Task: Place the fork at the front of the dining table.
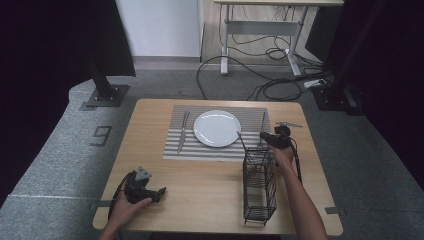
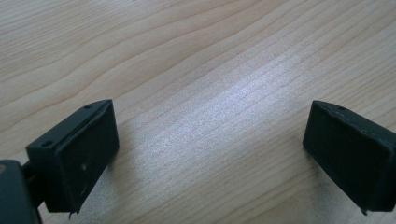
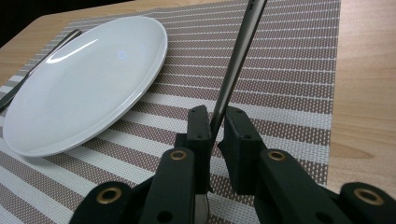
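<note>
Right gripper [image 3: 215, 128], clamped on the spoon handle [image 3: 238, 56], should lower it flat on the placemat [image 3: 289, 74] right of the plate [image 3: 84, 79], while the left gripper [image 2: 210, 154] rests wide open.

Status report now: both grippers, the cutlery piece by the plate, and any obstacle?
Left gripper open, idle over bare table. Right gripper shut on cutlery handle, over placemat beside plate. Wire caddy close by right forearm; nothing else in the way.
</note>
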